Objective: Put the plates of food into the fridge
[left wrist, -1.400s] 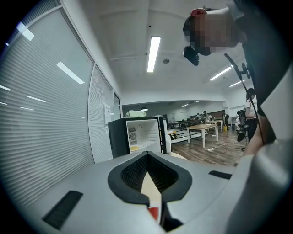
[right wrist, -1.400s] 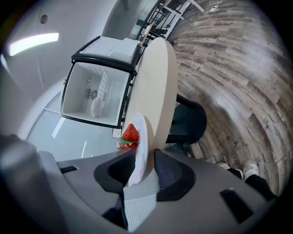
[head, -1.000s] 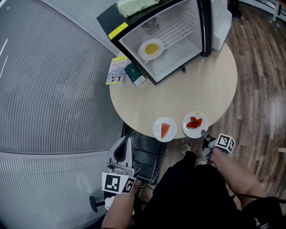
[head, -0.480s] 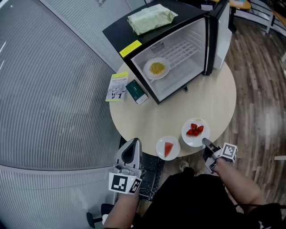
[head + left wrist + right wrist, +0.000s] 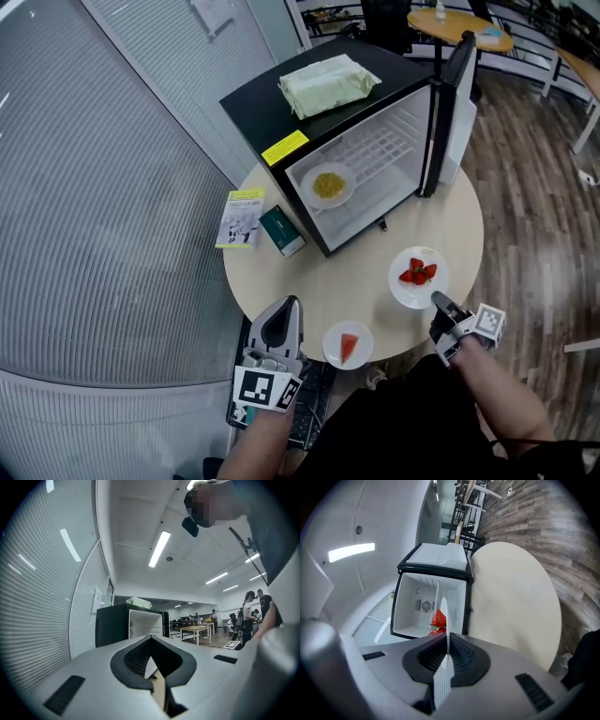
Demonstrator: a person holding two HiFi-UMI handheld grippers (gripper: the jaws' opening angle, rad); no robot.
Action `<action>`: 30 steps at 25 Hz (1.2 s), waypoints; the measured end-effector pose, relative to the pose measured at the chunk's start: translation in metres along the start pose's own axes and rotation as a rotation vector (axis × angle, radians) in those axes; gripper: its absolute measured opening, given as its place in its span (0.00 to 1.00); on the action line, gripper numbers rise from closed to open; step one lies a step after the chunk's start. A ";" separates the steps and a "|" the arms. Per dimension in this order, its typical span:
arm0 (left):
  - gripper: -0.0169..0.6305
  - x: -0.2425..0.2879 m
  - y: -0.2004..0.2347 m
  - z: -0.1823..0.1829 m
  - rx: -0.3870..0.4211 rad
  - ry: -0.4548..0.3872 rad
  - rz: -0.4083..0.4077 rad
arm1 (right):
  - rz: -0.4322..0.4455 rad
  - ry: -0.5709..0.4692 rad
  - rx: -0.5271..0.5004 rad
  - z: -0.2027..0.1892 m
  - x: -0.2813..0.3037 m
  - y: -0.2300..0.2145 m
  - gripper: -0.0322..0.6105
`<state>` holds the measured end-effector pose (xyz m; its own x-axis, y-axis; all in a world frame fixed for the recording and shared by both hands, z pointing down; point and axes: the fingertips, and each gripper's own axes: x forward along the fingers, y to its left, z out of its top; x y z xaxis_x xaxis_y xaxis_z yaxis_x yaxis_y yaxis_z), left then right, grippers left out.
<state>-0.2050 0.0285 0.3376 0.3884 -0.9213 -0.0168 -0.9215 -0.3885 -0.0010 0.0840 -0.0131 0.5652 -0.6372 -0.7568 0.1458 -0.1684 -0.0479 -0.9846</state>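
Right gripper view is showing my right claw (image 5: 446, 639) clenching on the rim of the strawberry plate (image 5: 444, 607), which is standing edge-on between the jaws; I am holding that plate over the near right part of the round table (image 5: 347, 272), in front of the open fridge (image 5: 403, 117); the watermelon plate (image 5: 348, 345) is sitting at the table's near edge; the plate of yellow food (image 5: 328, 186) is lying inside the fridge; my left claw (image 5: 284, 309) is hovering at the table's near edge, jaws pressed together on nothing.

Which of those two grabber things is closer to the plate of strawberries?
The right gripper: its jaws are shut on the near rim of the strawberry plate. The left gripper is at the near edge of the table, beyond the watermelon plate, touching neither plate.
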 end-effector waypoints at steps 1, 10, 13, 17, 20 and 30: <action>0.03 0.004 0.000 0.004 -0.009 -0.011 0.000 | 0.001 -0.009 -0.006 0.007 0.002 0.007 0.08; 0.03 0.038 0.005 0.024 -0.023 -0.064 0.039 | 0.043 -0.025 -0.032 0.061 0.034 0.056 0.08; 0.03 0.048 0.007 0.025 -0.011 -0.056 0.065 | 0.048 -0.014 -0.034 0.077 0.051 0.063 0.08; 0.03 0.065 0.008 0.025 0.018 -0.039 0.092 | 0.049 0.015 -0.048 0.100 0.076 0.068 0.08; 0.03 0.080 0.010 0.028 0.033 -0.038 0.108 | 0.045 0.029 -0.054 0.117 0.095 0.070 0.08; 0.03 0.127 0.021 0.031 0.059 -0.020 0.161 | 0.060 0.084 -0.055 0.162 0.158 0.083 0.08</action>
<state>-0.1751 -0.0957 0.3048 0.2362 -0.9708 -0.0413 -0.9707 -0.2338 -0.0557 0.0909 -0.2418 0.4906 -0.7074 -0.7002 0.0964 -0.1674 0.0335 -0.9853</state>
